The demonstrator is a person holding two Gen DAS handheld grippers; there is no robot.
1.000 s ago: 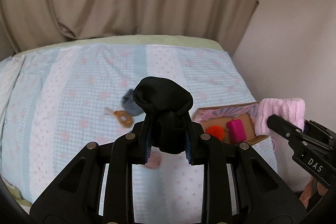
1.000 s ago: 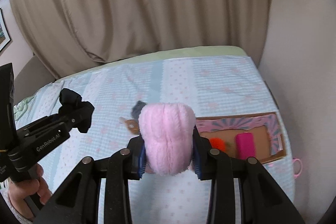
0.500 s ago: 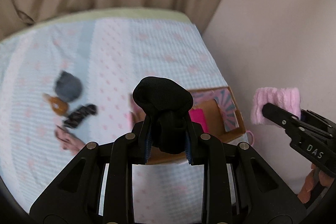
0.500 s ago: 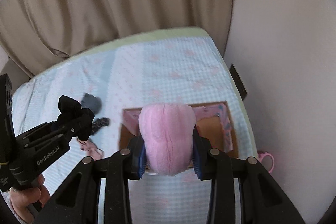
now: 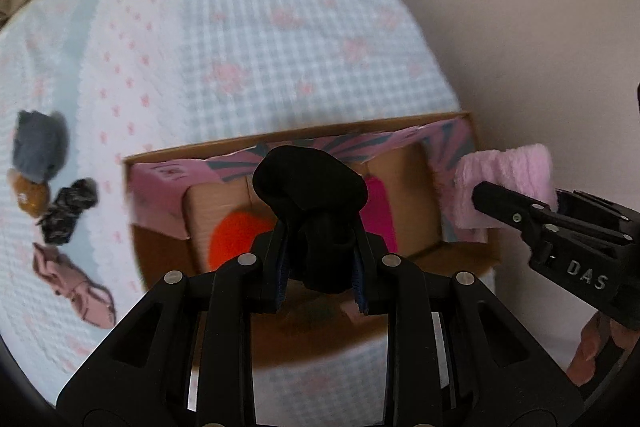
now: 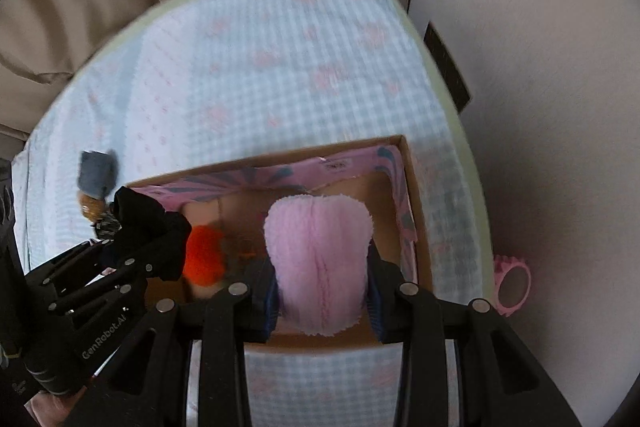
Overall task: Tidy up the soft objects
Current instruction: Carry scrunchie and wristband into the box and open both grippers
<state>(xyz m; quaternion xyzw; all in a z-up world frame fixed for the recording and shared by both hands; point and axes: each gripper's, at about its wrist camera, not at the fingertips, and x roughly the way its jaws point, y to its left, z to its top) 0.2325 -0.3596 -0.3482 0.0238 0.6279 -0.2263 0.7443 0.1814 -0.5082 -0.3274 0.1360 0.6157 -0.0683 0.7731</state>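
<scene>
Left tongs [image 5: 320,267] clenched on black fabric bundle [image 5: 312,187], right tongs [image 6: 320,291] clenched on fluffy pink cloth [image 6: 320,247]; both above open cardboard box [image 5: 452,117] near bed's [image 5: 280,7] right edge.

Soft, even daylight, no glare. The bed [image 5: 248,39] smears with motion blur. Fisheye bends edges, corners go black.

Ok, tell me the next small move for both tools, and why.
Probably lower both a little further, then release: the left tool clamps the black bundle and the right tool the pink roll, both poised over the open cardboard box.
</scene>
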